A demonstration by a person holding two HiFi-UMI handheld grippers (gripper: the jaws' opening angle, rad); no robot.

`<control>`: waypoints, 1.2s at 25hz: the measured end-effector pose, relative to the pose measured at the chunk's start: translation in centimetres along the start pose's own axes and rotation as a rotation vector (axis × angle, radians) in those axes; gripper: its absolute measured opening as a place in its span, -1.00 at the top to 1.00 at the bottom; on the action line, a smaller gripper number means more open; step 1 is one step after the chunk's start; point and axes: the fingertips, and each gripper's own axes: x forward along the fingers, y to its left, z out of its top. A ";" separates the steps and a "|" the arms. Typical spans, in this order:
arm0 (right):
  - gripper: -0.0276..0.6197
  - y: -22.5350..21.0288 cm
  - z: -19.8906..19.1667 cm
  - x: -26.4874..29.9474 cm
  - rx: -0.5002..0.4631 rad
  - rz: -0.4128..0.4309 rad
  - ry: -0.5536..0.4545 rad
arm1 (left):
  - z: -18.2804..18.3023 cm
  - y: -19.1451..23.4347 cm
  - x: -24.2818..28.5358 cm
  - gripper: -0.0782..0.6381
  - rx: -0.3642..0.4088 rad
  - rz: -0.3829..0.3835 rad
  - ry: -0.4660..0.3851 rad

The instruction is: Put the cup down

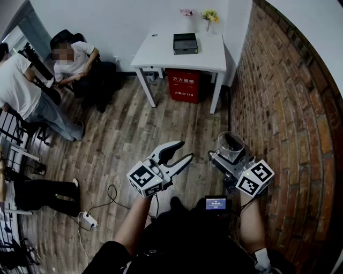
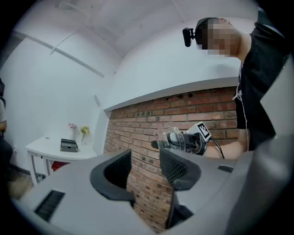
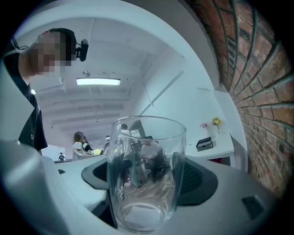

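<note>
A clear glass cup [image 1: 231,145] is held in the air, upright, between the jaws of my right gripper [image 1: 227,153], close to the brick wall. In the right gripper view the cup [image 3: 146,151] fills the middle, with a dark pad [image 3: 198,180] against each side; it looks empty. My left gripper [image 1: 183,151] hangs at mid-frame over the wooden floor, jaws apart and empty. The left gripper view shows its own open jaws [image 2: 146,166] and, beyond them, the cup [image 2: 174,137] in the right gripper.
A white table [image 1: 161,53] stands at the far wall with a black box [image 1: 185,43] and small flowers [image 1: 210,16] on it, a red box [image 1: 184,84] beneath. The brick wall [image 1: 284,107] runs along the right. People [image 1: 75,59] sit at the left. A power strip [image 1: 88,219] lies on the floor.
</note>
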 end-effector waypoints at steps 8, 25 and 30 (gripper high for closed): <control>-0.32 0.4 -0.3 0.2 0.000 -0.004 0.009 | 0.1 -0.2 -0.2 0.26 0.012 -0.013 -0.009; -0.32 0.6 -0.3 2.0 -0.010 0.001 0.016 | 1.1 2.1 -0.6 0.26 0.030 -0.001 -0.038; -0.32 0.9 -0.2 3.2 -0.018 -0.015 0.014 | 2.0 3.8 -1.1 0.27 0.047 0.007 -0.054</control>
